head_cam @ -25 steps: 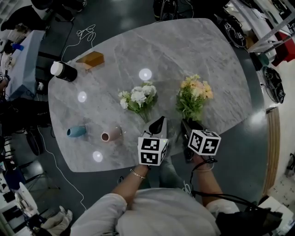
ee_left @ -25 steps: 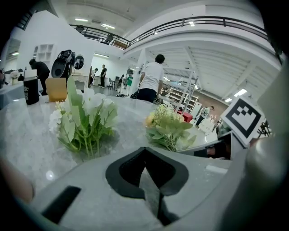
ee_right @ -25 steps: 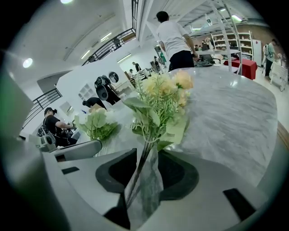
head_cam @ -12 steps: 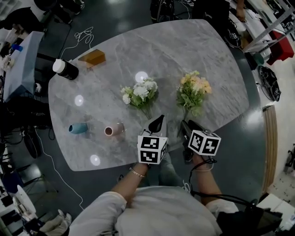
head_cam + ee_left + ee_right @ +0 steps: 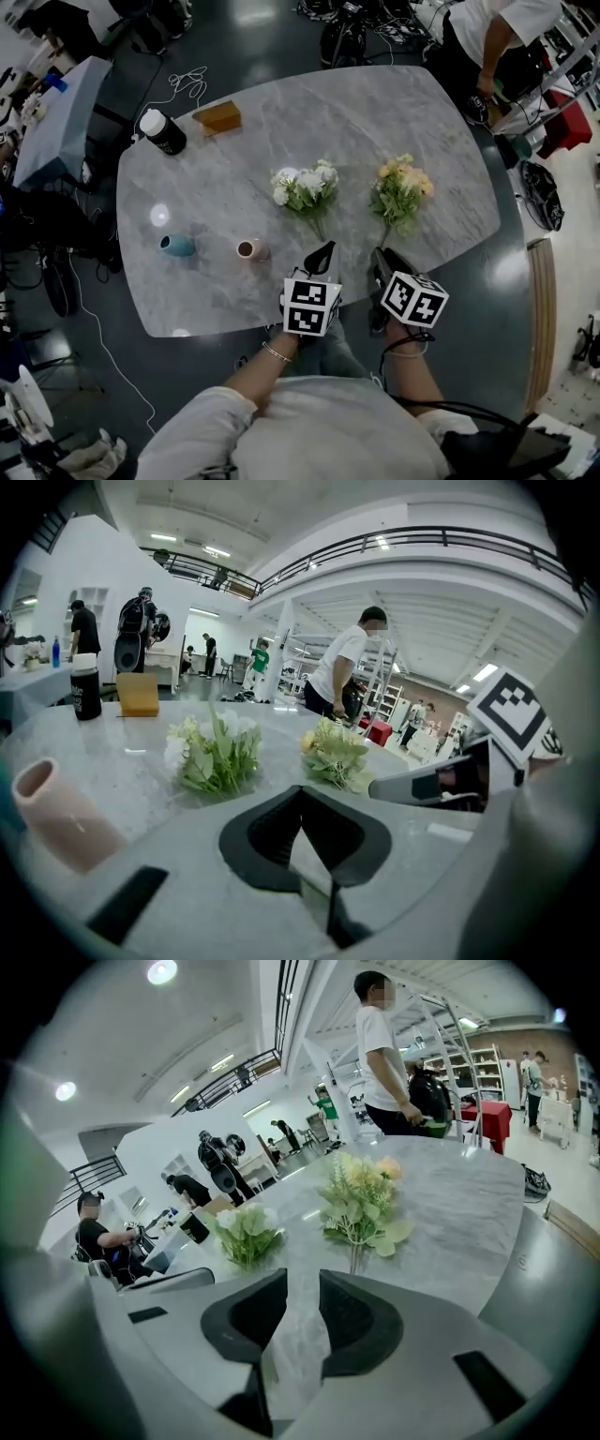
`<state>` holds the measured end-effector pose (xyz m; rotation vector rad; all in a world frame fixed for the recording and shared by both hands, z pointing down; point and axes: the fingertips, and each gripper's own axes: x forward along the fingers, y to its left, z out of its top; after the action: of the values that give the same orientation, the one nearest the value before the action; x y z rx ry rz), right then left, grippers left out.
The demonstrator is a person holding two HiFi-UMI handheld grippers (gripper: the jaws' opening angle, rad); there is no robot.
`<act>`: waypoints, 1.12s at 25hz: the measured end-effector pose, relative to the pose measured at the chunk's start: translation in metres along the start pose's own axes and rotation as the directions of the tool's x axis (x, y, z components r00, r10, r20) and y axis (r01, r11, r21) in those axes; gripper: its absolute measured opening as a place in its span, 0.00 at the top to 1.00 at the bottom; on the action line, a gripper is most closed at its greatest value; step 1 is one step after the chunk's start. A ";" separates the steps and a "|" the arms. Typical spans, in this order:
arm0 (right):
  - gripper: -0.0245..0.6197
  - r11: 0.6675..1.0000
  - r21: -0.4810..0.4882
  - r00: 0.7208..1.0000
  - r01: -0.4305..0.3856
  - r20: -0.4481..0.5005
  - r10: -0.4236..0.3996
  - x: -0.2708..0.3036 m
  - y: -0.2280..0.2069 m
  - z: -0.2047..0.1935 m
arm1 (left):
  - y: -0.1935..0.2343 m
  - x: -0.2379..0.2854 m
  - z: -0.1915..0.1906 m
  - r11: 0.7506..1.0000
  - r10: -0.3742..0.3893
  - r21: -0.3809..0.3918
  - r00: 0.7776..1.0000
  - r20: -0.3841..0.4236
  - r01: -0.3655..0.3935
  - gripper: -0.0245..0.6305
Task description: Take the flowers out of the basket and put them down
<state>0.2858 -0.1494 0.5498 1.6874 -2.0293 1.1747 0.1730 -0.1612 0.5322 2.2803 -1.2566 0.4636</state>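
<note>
Two bouquets lie on the grey marble table (image 5: 234, 187): a white one (image 5: 305, 184) (image 5: 214, 752) (image 5: 246, 1230) and a yellow-peach one (image 5: 401, 187) (image 5: 336, 754) (image 5: 361, 1204), stems toward me. No basket is in view. My left gripper (image 5: 323, 248) (image 5: 300, 794) hovers just short of the white bouquet's stems, shut and holding nothing. Over by the yellow bouquet's stems, my right gripper (image 5: 378, 253) (image 5: 302, 1283) is open. Its jaws have just been closing and nothing is between them.
A blue vase (image 5: 176, 246) and a pink vase (image 5: 251, 249) lie on their sides at the left front. A black bottle with a white cap (image 5: 163, 131) and a wooden block (image 5: 217, 116) stand at the far left. A person (image 5: 487, 37) stands beyond the table's far right.
Both grippers have lifted and drawn back a little from the stems toward me. The head view has shifted, so the table sits lower right in the picture. The bouquets have not moved.
</note>
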 end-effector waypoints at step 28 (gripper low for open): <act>0.94 0.999 -0.049 0.971 0.020 0.237 -0.008 -0.067 0.102 -0.001 | 0.028 -0.118 0.014 0.999 -0.032 0.026 0.992 0.122 0.030 0.95</act>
<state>0.2125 -0.1011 0.4651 1.8921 -2.1585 0.9454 0.0889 -0.1006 0.4672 2.3760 -1.2781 0.3342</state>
